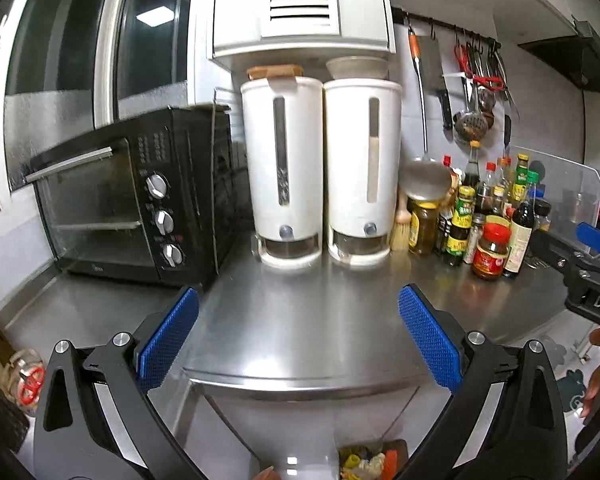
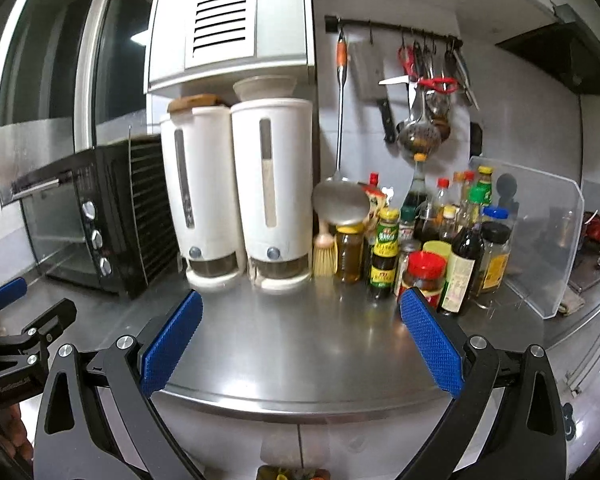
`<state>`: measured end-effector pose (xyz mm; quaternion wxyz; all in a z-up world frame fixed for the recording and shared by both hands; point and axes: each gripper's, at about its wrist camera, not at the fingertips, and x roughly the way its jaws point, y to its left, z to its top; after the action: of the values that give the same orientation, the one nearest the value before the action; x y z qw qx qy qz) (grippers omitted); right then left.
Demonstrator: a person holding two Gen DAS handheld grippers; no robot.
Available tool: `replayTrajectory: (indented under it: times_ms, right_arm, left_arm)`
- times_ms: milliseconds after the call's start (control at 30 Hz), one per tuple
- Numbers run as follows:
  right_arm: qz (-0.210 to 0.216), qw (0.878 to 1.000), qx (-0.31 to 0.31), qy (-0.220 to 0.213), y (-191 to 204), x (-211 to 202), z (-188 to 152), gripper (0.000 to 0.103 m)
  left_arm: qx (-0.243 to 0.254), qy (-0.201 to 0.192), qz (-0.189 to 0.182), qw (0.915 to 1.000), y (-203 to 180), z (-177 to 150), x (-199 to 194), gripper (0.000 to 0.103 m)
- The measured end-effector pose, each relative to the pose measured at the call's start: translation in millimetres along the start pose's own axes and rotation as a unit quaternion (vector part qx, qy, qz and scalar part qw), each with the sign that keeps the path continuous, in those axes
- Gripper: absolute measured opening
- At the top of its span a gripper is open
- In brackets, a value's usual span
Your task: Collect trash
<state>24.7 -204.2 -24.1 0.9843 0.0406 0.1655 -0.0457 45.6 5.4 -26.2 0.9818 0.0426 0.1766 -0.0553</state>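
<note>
Both the left gripper [image 1: 298,340] and the right gripper [image 2: 300,344] are wide open and empty over the steel counter [image 1: 300,320], with no trash seen ahead.

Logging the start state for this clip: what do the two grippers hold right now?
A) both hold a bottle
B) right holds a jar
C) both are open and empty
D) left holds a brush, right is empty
C: the left gripper and right gripper both show wide-apart blue pads with only bare steel counter between them.
</note>
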Motion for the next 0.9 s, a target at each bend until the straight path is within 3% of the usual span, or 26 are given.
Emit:
replayTrajectory:
  times_ms: [533,900]
  right_arm:
    - [-0.001,1.0,-0.003,0.008,9,-21,-1,0.1]
    - [-0.01,1.0,-0.003,0.012,9,-28,-5,0.1]
  left_arm:
    - [-0.005,-0.002,0.008,0.9999,10,-2,-22,0.095]
    - [-0.005,0.001,-0.005,1.0,9,-2,-29,0.095]
